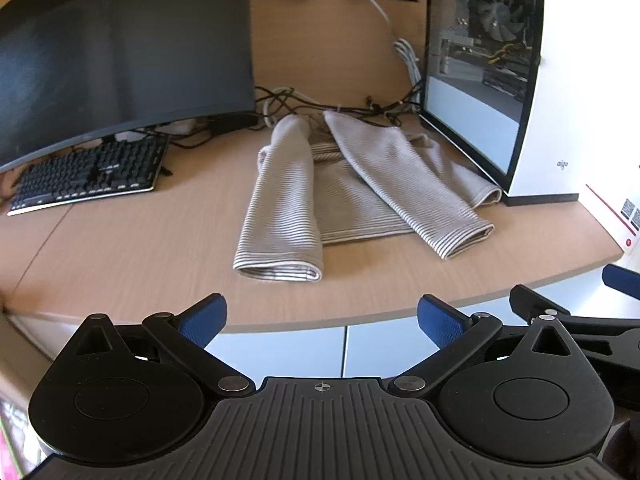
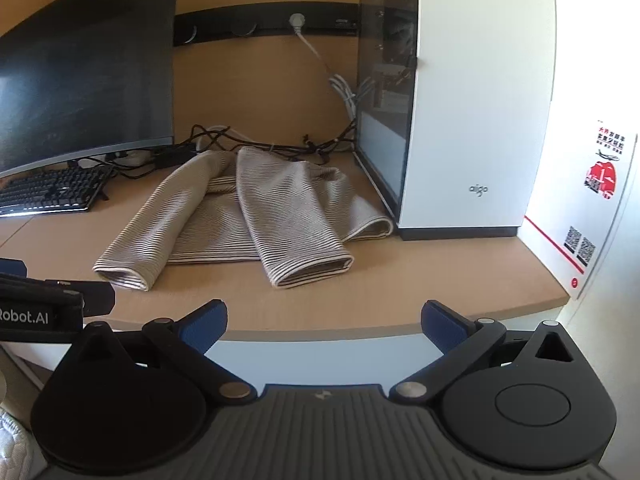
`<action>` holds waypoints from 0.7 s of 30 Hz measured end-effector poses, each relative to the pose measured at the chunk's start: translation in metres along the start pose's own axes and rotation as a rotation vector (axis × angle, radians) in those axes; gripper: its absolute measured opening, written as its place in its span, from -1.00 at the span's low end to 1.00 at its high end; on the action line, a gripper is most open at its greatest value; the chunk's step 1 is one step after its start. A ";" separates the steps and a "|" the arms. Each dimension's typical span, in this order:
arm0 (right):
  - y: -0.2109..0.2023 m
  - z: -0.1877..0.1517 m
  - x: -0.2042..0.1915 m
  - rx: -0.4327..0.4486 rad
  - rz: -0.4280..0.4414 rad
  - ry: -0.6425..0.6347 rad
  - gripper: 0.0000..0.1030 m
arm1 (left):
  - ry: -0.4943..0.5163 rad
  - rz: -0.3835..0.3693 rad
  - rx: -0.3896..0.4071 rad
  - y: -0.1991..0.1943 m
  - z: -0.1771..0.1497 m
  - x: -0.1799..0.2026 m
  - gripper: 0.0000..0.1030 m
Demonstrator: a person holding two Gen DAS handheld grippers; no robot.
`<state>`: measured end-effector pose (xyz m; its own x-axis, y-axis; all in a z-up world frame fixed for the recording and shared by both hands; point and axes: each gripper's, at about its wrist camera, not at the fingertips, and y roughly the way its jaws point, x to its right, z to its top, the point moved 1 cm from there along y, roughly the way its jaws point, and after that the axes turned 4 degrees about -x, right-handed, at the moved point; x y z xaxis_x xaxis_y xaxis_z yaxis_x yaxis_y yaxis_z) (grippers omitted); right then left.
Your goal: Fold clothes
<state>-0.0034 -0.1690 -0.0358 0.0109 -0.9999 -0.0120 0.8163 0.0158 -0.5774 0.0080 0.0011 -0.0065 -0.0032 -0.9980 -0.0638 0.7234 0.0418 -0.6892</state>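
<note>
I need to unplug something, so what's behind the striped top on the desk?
Behind the top lies a tangle of black and white cables, running toward the monitor and the PC case. Where they plug in is hidden.

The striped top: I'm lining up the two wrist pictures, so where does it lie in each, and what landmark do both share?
Left wrist view: the striped top lies on the desk at centre, slightly right, both sleeves folded toward the camera.
Right wrist view: the striped top lies left of centre, its right edge close to the computer case.
Shared landmark: the white computer case, right of the top in both.
</note>
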 end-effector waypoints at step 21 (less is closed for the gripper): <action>-0.011 -0.003 -0.007 0.019 0.040 -0.008 1.00 | -0.067 0.011 -0.020 -0.010 -0.001 -0.005 1.00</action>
<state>-0.0138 -0.1625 -0.0320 0.0484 -0.9984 -0.0284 0.8257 0.0560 -0.5613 -0.0003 0.0058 -0.0003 0.0513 -0.9984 -0.0239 0.7093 0.0533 -0.7029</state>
